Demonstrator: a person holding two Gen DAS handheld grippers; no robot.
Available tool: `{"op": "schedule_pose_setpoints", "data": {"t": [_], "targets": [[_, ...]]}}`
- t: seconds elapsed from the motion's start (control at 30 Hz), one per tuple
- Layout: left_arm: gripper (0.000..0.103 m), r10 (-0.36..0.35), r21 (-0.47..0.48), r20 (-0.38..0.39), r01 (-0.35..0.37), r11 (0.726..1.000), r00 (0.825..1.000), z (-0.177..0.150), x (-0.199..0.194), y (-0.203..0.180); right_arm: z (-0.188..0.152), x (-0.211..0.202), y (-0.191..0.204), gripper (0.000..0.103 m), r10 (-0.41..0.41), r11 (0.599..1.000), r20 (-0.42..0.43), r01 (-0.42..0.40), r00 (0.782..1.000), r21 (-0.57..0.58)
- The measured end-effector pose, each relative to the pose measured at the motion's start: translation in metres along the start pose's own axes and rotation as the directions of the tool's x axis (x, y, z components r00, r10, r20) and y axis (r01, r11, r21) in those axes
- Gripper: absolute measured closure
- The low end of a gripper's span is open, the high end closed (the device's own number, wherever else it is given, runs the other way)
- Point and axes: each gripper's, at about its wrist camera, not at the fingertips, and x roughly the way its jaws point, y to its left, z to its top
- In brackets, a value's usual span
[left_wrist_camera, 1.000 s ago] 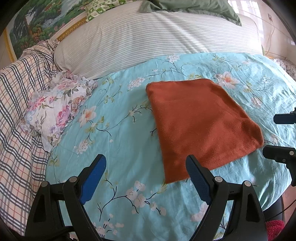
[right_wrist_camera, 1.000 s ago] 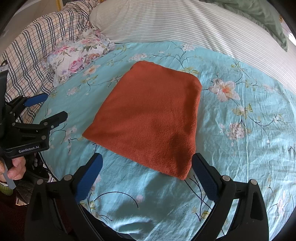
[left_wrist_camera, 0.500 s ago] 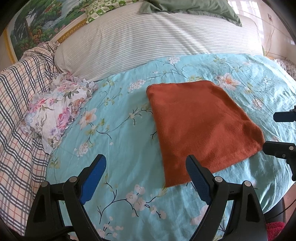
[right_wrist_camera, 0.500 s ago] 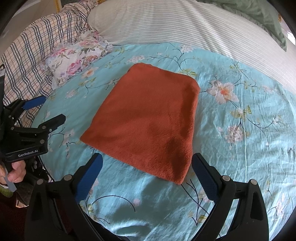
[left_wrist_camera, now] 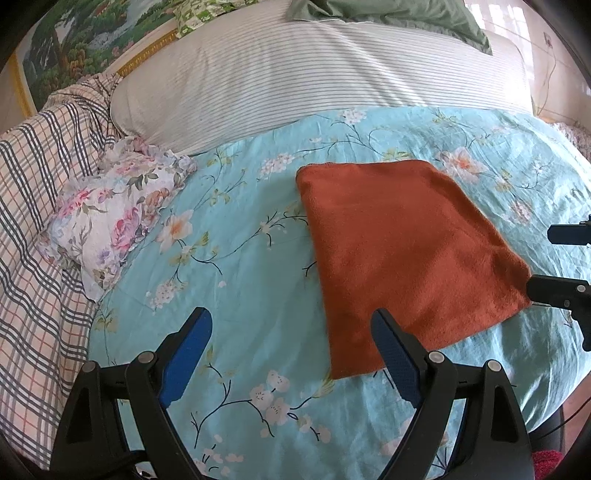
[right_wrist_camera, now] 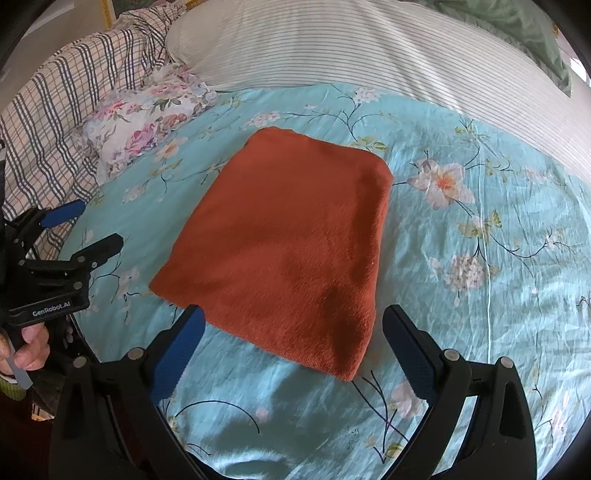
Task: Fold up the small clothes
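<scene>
— Since nothing sits between the blue pads, counts as two empty tools: left gripper [left_wrist_camera: 291, 350] spread wide just short of the near-left corner, right gripper [right_wrist_camera: 293, 345] spread wide over the near edge, touching nothing.

— And the orange cloth [right_wrist_camera: 284, 240]?

— Lies flat on the turquoise floral sheet [left_wrist_camera: 240, 288], roughly mid-bed, already doubled into a rectangle. One piece only. Looks plush, soft, light; likely to sag and drape when lifted, not slip. Probably two layers at the edges, so best pinched at the two near corners, both layers together, then carried across.

— Risk?

— Catching only the top layer, or snagging sheet underneath.

— Farther back?

— One small flowered pillow [left_wrist_camera: 110, 210] well left of the cloth, one plaid blanket [left_wrist_camera: 33, 206] beyond it, one long striped bolster [left_wrist_camera: 314, 70], one green cover [left_wrist_camera: 388, 13] on top.
</scene>
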Motion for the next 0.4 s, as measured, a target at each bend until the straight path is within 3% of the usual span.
{"op": "schedule_pose_setpoints", "data": {"t": [0.4], "targets": [[0.015,-0.002,0.005,0.007,0.002,1.000,1.000,-0.0008,-0.0006,-0.0035,0.0012,0.0078,-0.0044,0.006,0.012,1.000,0.001,-0.012,1.000,0.011]]}}
